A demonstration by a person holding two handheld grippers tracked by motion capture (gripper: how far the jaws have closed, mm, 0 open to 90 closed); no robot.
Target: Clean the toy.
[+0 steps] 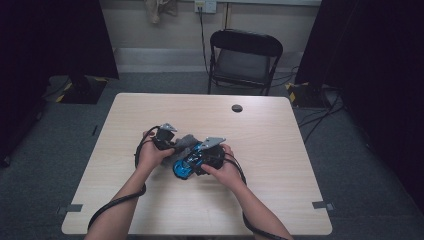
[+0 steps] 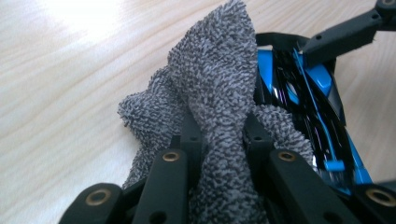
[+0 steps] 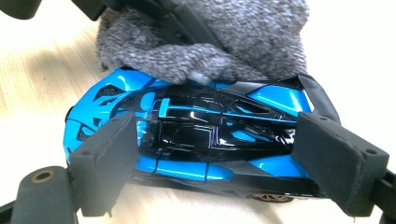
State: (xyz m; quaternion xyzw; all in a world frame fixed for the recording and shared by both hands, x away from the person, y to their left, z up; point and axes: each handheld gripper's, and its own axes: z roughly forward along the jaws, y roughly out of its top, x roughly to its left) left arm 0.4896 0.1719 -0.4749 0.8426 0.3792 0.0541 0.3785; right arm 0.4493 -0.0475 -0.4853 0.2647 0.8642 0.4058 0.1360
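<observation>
We are steadying a blue and black toy car (image 3: 187, 135) lengthwise between the wide-set pads of our right claw (image 3: 212, 161); it is looking light, rigid and glossy, so slippery. Just beyond it, our left claw (image 2: 219, 135) is pinching a soft grey terry cloth (image 2: 210, 84) tight against the car's side, on the table (image 1: 280, 150).

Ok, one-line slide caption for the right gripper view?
Right tool clamps the blue toy car lengthwise while a grey cloth presses its far side.
</observation>
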